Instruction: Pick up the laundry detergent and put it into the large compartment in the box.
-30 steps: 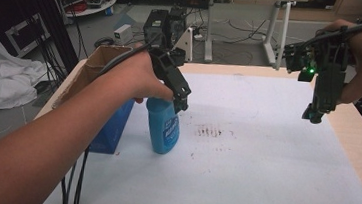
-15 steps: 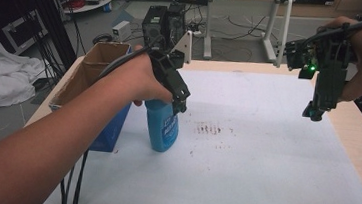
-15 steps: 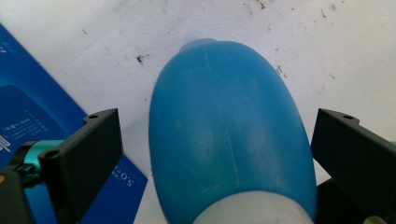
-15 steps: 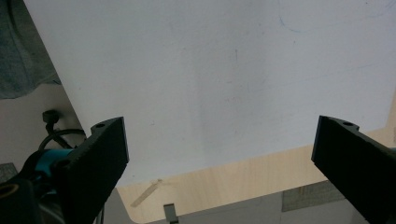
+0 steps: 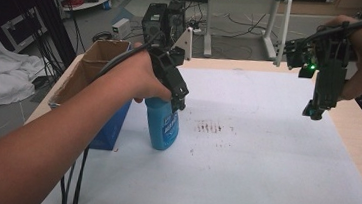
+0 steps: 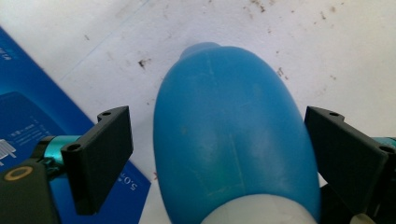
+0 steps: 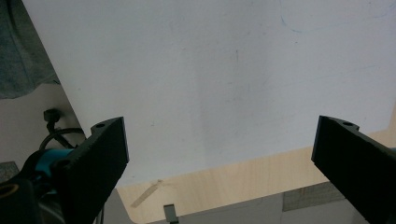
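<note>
Item: blue plastic spray bottle (image 5: 163,125), oval-bodied, upright on the white table sheet (image 5: 274,156). Just beside the bottle stands an open blue cardboard box (image 5: 108,127); brown stains (image 5: 210,128) lie near its other side.

Left gripper (image 6: 219,154): jaws spread, flanking the bottle's shoulder, no contact visible.

Right gripper (image 5: 314,111): spread, empty, well apart.

Handling: smooth, probably slippery, slightly yielding; weight depends on fill. Best grip: the narrower shoulder.

Left hand-held gripper (image 5: 178,103) sits over top of blue bottle (image 5: 162,124). Bottle stands upright on white sheet (image 5: 264,160) on worktop (image 5: 361,134). Blue box (image 5: 111,130) just beside bottle, on its left. Brown cardboard box (image 5: 89,68) behind blue box. Dark spots (image 5: 209,128) on sheet near bottle. Right hand-held gripper (image 5: 314,111) hangs in air, well apart, green light on.
</note>
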The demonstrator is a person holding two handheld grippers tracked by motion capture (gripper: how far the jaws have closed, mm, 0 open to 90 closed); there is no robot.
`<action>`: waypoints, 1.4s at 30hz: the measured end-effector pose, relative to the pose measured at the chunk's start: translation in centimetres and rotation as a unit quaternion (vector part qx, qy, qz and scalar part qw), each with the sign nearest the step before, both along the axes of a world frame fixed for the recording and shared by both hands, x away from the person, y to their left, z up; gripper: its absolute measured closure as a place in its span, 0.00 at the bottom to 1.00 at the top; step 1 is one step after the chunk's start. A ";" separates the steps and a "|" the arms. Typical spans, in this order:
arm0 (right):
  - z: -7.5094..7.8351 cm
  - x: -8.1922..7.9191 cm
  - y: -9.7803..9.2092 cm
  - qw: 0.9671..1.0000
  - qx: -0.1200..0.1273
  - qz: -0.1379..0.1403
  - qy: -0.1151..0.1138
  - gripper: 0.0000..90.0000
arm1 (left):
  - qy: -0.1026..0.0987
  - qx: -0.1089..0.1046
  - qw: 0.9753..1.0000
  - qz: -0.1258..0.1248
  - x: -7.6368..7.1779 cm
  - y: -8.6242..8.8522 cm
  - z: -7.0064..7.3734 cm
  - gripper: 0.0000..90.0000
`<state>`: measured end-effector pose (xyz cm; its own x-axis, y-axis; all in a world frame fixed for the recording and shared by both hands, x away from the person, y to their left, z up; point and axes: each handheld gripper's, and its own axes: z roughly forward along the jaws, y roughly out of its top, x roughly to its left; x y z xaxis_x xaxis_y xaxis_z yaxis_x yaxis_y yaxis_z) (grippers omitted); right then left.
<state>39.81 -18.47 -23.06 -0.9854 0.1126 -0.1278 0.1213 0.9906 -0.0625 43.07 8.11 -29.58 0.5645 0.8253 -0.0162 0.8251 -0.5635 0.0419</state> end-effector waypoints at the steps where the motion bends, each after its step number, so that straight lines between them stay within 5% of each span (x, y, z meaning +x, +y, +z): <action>1: 0.0 0.0 0.0 1.000 0.000 0.000 0.000 0.03 | 0.000 0.000 1.000 0.000 0.0 0.0 0.0 0.11; 12: -0.1 0.1 0.1 1.000 0.000 0.000 0.000 0.03 | 0.005 0.009 1.000 -0.001 0.0 -0.1 -0.1 0.22; 42: -0.6 0.2 -0.3 1.000 0.006 -0.007 0.002 0.03 | 0.011 0.009 1.000 0.002 0.0 -0.7 -0.2 0.30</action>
<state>39.98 -18.81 -23.62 -0.9843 0.1271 -0.1228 0.1343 0.9896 -0.0517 43.04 7.39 -29.74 0.5609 0.8278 -0.0129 0.8279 -0.5608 0.0130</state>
